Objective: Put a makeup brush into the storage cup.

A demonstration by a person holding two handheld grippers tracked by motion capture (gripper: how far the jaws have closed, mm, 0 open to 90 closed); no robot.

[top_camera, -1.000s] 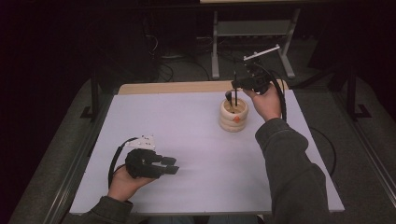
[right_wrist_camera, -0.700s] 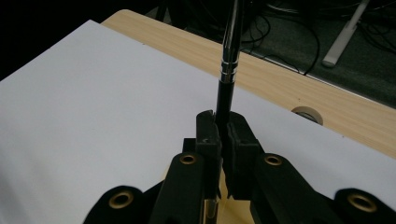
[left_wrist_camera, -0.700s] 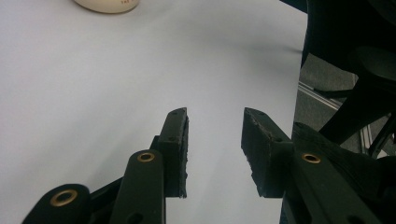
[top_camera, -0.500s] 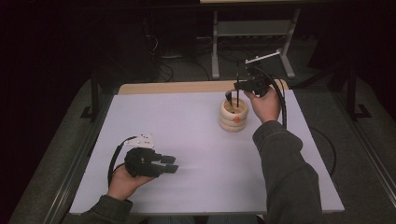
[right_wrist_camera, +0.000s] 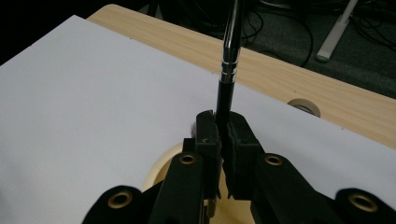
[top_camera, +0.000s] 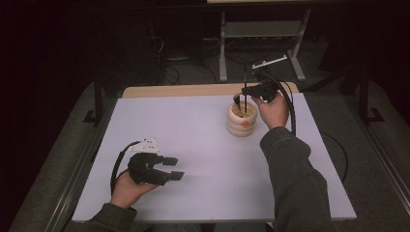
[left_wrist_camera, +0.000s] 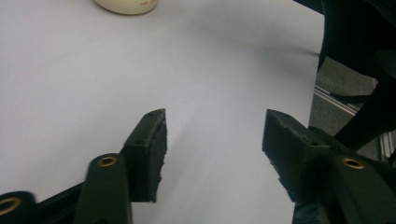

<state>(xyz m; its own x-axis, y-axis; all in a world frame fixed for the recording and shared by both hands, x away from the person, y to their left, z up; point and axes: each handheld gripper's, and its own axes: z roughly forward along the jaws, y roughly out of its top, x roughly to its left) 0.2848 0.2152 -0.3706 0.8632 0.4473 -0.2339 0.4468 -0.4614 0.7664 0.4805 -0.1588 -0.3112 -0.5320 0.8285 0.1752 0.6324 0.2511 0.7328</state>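
Cream ribbed pot (top_camera: pixel 241 122) at two o'clock receives a black pen (right_wrist_camera: pixel 227 88) clenched by the right gripper (top_camera: pixel 247 91), which next must release; left gripper (top_camera: pixel 174 168), just opening, is empty.

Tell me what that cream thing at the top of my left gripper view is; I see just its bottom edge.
Observer: A round pot, ribbed like stacked rings, with an orange dot on its side.
Operator: Is anything in it?
Observer: A slim pen, black below and silver above, stands upright over it; its lower end seems to reach into the mouth.
Operator: Does it stand by itself?
Observer: No, the right gripper clamps it, jaws shut on the black part.
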